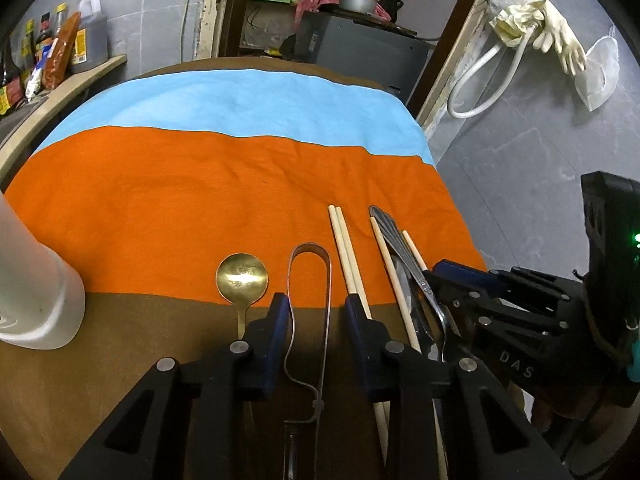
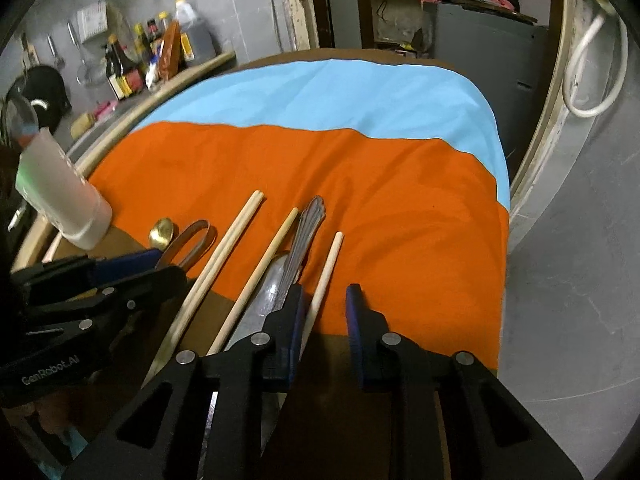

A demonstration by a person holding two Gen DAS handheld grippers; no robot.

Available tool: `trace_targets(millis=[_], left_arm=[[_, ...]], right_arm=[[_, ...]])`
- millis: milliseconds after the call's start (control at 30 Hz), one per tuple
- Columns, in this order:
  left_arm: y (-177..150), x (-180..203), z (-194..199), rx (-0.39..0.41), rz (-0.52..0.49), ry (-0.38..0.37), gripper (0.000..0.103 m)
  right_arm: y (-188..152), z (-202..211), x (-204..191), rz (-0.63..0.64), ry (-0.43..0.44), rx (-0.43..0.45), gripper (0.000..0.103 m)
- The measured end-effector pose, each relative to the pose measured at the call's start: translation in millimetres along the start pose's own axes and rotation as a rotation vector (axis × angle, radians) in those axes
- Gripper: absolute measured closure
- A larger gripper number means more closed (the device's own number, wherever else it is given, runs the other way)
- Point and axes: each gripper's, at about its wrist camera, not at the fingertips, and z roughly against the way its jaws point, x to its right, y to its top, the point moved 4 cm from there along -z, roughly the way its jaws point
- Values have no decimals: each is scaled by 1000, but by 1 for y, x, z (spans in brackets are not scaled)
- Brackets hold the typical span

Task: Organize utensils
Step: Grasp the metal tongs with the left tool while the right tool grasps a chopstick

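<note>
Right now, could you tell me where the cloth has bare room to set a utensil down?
The blue band and the far orange band are bare. It is crowded along the near edge: spoon, tongs, chopsticks, cutlery pile, with the white cup at left.

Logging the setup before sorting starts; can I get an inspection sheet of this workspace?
Surface: striped cloth, blue, orange, brown.
Job's things: gold spoon, tongs, chopstick pair, silver cutlery flanked by loose chopsticks.
Clutter: white cup left of the spoon.
Grippers: left hand-held gripper open astride the tongs; right hand-held gripper open astride one of the loose chopsticks.
Cables: white hose looped on the wall.
Surroundings: sauce bottles, rubber glove.
</note>
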Motion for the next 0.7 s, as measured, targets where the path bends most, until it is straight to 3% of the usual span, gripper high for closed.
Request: trace_targets(millis=[267, 400, 500, 700], left_arm=[[4, 1, -7, -31, -20, 9, 76], [8, 1, -13, -45, -30, 12, 76], [9, 2, -14, -56, -42, 23, 81], [11, -7, -3, -51, 26, -31, 81]], right_arm=[[3, -5, 7, -77, 26, -61, 86], [5, -13, 1, -52, -5, -81, 86], [6, -13, 0, -69, -17, -93, 94], [5, -8, 10, -192, 62, -83, 99]])
